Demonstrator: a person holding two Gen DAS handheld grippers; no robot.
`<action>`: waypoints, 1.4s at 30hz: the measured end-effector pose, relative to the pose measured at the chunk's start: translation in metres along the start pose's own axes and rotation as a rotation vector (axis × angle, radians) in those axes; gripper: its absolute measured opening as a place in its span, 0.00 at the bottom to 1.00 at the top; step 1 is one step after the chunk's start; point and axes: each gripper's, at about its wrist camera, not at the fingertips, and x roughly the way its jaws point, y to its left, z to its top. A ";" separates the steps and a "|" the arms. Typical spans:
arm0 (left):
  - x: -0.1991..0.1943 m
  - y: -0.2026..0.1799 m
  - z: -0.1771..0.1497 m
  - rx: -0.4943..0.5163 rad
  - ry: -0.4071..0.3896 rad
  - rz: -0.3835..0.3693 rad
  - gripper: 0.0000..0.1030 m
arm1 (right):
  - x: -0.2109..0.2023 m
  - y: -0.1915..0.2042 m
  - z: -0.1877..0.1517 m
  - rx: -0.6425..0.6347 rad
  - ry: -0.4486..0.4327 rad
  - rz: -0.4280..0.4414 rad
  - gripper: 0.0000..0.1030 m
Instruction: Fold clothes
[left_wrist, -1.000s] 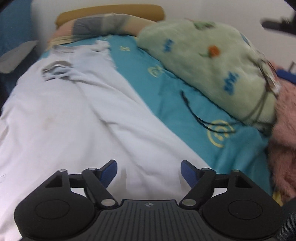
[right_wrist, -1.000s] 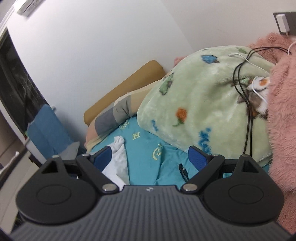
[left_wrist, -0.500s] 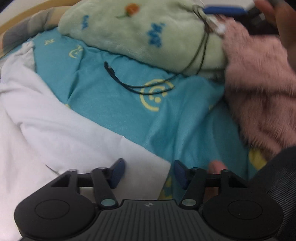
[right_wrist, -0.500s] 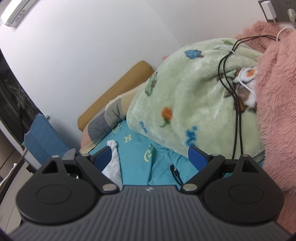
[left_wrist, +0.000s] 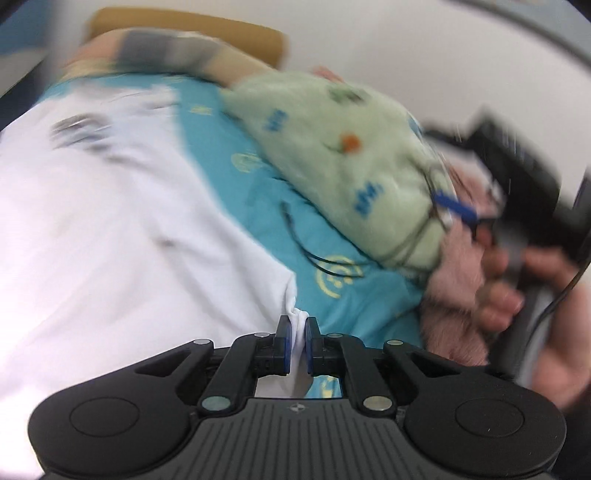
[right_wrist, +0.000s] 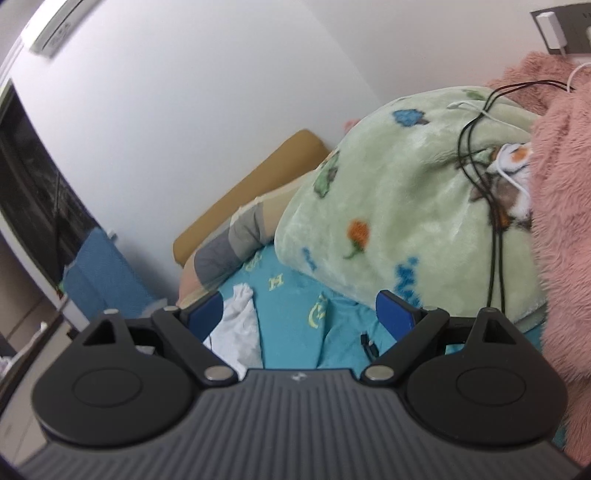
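Left view motion-blurred, perhaps overexposed; right view sharp, evenly lit.

White wall (right_wrist: 192, 110), tan headboard (right_wrist: 251, 195), dark window (right_wrist: 29, 184)

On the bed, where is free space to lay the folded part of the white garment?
The bare teal sheet forms a strip between the white garment and the green blanket, but a black cable crosses it. It is crowded toward the pink blanket. The left gripper pinches the garment's edge.
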 end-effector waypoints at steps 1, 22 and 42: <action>-0.008 0.013 -0.003 -0.050 0.021 0.010 0.07 | 0.001 0.005 -0.002 -0.014 0.012 0.002 0.88; 0.035 0.128 -0.002 -0.357 0.192 0.220 0.54 | 0.025 0.083 -0.059 -0.338 0.209 0.010 0.88; -0.034 0.052 0.035 0.055 -0.119 0.306 0.63 | 0.026 0.098 -0.073 -0.421 0.225 0.037 0.88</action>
